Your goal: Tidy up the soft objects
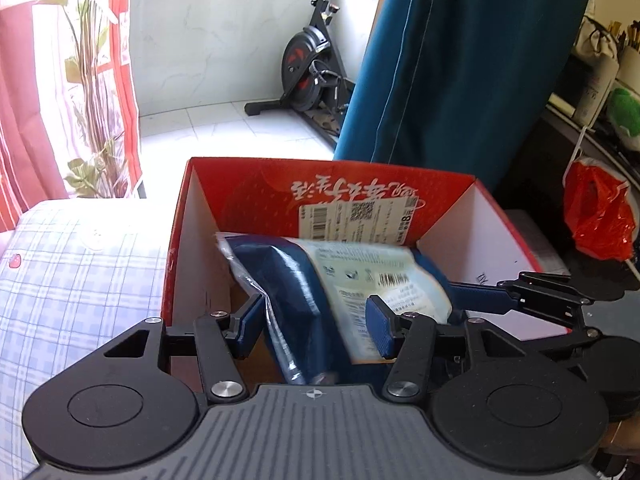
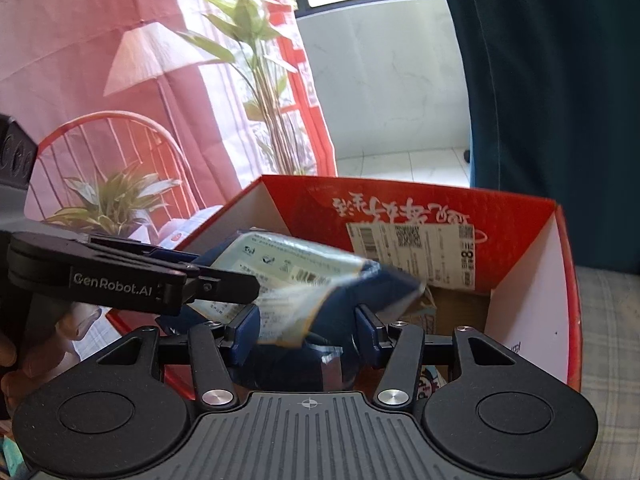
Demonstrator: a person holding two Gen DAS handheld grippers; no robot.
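A soft dark blue item sealed in a clear plastic bag with a pale printed label [image 1: 360,272] [image 2: 304,276] hangs tilted over the open red cardboard box [image 1: 256,200] [image 2: 528,280], partly inside it. My left gripper [image 1: 314,324] is shut on the near end of the package, its blue pads pressing both sides. My right gripper [image 2: 308,330] is shut on the other end. In the left wrist view, one of the right gripper's fingers [image 1: 480,298] reaches the package from the right. The box has white inner walls and a shipping label on its far flap.
The box rests on blue checked bedding [image 1: 80,280]. A teal curtain [image 1: 460,60] hangs just behind it, an exercise bike [image 1: 308,60] stands on the tiled floor beyond. A red plastic bag [image 1: 600,216] hangs at right. Potted plants [image 2: 116,196] and a pink curtain stand at left.
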